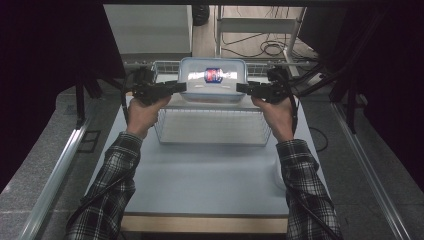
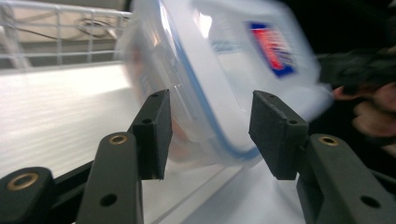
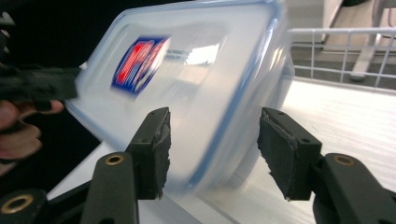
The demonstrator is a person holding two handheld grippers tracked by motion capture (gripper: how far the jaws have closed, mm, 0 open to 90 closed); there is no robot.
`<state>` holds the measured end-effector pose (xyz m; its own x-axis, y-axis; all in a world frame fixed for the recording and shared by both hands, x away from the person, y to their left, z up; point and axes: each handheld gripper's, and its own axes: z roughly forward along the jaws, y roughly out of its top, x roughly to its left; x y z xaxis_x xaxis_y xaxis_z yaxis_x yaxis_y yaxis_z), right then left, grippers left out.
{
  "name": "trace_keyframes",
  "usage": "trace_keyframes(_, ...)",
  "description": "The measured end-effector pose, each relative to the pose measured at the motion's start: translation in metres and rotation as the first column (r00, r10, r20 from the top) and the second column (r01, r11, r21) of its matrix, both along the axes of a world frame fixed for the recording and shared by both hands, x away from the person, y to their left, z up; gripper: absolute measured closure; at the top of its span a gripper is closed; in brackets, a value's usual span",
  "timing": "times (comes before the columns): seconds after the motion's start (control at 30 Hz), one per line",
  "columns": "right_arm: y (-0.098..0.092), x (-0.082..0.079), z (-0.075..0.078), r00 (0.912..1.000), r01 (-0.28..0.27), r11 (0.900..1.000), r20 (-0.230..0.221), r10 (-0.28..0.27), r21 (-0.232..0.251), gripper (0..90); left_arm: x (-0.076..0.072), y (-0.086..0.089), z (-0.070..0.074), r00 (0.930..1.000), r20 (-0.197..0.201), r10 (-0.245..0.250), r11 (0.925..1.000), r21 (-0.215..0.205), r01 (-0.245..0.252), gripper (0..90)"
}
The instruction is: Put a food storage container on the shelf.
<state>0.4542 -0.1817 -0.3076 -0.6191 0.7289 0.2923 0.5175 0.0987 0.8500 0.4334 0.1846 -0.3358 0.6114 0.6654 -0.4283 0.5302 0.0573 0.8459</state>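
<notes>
No legible text from my end. Only marking I see: red-and-blue label on lid of clear plastic food container. In high view, label too small to read. In left gripper view, label motion-blurred, white strokes on red, blue border, letters unreadable. In right gripper view, label smeared too, no word resolvable. Faint pale print beside label in left gripper view, also unreadable.
</notes>
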Motion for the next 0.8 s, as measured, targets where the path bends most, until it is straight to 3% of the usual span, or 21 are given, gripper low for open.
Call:
trace_keyframes(0.1, -0.001, 0.002, -0.001, 0.9998, -0.011, 1.0, -0.015, 0.011, 0.021, 41.6, -0.001, -0.001, 0.002, 1.0, 0.008, -0.002, 0.9997, 0.024, 0.001, 49.1)
trace_keyframes(0.43, 0.006, 0.001, 0.001, 0.9982, 0.057, 0.998, 0.018, -0.057, -0.012, 38.4, 0.0, -0.005, 0.008, 0.998, 0.039, 0.05, 0.9949, 0.086, -0.053, 46.3)
trace_keyframes(0.57, 0.01, 0.0, 0.002, 0.9951, 0.089, 0.996, 0.045, -0.088, -0.032, 39.2, 0.002, -0.003, 0.007, 0.9969, 0.039, 0.068, 0.9941, 0.082, -0.071, 45.6)
trace_keyframes(0.8, 0.014, 0.0, 0.003, 0.9954, 0.087, 0.996, 0.044, -0.085, -0.036, 40.3, 0.005, 0.0, 0.007, 0.9971, 0.026, 0.071, 0.9951, 0.067, -0.073, 45.3)
